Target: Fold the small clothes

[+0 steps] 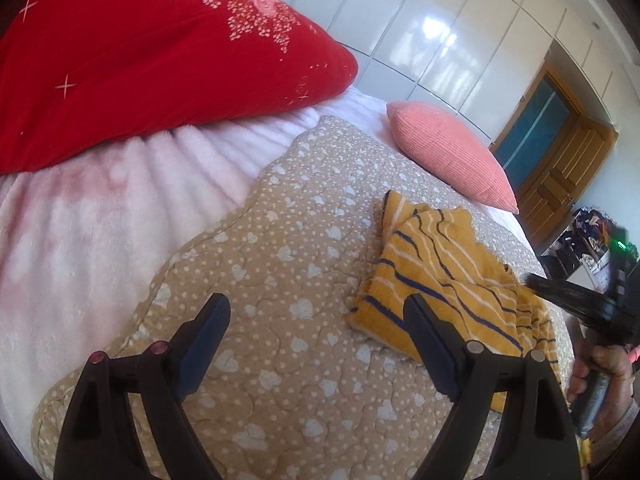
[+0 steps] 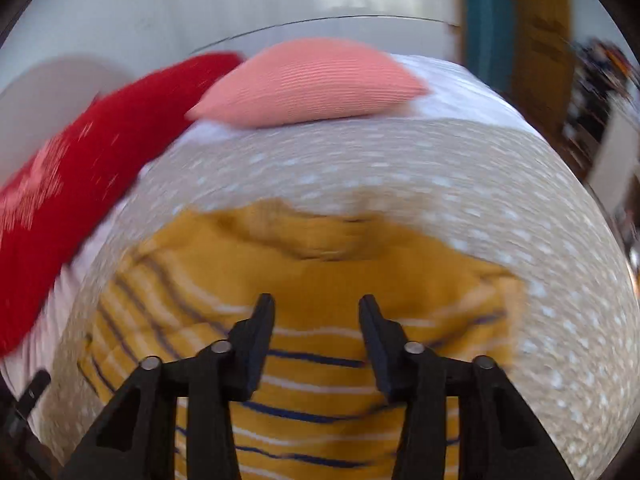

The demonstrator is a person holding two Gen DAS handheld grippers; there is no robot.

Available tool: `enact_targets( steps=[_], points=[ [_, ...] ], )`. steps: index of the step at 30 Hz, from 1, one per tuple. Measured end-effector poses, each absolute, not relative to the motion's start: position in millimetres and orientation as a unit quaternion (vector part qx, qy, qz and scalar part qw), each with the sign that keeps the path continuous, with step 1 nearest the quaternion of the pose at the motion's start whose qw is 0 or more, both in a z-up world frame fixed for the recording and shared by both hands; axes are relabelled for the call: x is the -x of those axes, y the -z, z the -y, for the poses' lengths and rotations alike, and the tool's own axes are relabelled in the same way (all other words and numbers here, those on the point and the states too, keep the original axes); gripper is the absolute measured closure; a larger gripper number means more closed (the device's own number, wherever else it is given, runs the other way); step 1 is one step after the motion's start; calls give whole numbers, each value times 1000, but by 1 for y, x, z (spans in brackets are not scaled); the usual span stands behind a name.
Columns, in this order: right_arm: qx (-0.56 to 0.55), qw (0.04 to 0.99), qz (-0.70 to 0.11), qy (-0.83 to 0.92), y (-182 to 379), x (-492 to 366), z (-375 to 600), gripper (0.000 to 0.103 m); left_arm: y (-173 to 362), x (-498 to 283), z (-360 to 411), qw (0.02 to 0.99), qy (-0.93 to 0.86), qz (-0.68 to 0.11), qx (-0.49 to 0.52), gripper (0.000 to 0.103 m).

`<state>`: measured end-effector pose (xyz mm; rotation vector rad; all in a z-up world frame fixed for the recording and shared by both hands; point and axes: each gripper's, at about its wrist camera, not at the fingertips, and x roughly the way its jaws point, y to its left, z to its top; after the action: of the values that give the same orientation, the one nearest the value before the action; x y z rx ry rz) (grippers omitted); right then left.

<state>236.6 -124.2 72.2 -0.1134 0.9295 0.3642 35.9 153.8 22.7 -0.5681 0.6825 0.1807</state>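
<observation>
Mid-fold: striped yellow garment (image 1: 448, 280), partly folded, lies on the dotted quilt (image 1: 280, 240) of the bed; left tongs (image 1: 316, 320) spread wide, empty, beside it; right tongs (image 2: 316, 312) apart above it, gripping nothing; next, pinch an edge

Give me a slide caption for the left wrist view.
Open left gripper hovers over the beige quilt beside a partly folded yellow striped garment, near a pink cushion.

The right tool (image 2: 316, 306) hovers, jaws apart, over the striped yellow garment (image 2: 320, 280).
</observation>
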Motion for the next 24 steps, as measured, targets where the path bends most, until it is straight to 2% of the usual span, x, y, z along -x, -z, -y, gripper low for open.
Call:
enact_targets(
  steps=[7, 8, 9, 10, 12, 13, 15, 18, 24],
  points=[
    [217, 816, -479, -241, -24, -248, -38, 69, -13, -40, -168, 883, -85, -346, 305, 15],
    [254, 818, -458, -237, -23, -245, -61, 72, -11, -41, -169, 881, -84, -347, 309, 15],
    [275, 818, -445, -240, -23, -242, -77, 84, -11, -41, -171, 881, -84, -347, 312, 15],
    [284, 815, -443, -244, -24, -244, -91, 91, -10, -42, -172, 880, -86, -347, 312, 15],
    [257, 816, -447, -261, -33, -253, -105, 91, -9, -43, -174, 880, -88, -347, 311, 15],
    [219, 812, -458, -287, -41, -258, -110, 81, -9, -44, -174, 880, -89, -347, 311, 15],
    [178, 820, -454, -300, -59, -256, -109, 75, -7, -45, -175, 879, -91, -349, 313, 15],
    [174, 832, -429, -305, -84, -245, -103, 53, -7, -45, -176, 876, -89, -352, 317, 15],
    [188, 854, -425, -235, -109, -228, -11, 45, -14, -42, -169, 882, -84, -345, 311, 15]
  ],
)
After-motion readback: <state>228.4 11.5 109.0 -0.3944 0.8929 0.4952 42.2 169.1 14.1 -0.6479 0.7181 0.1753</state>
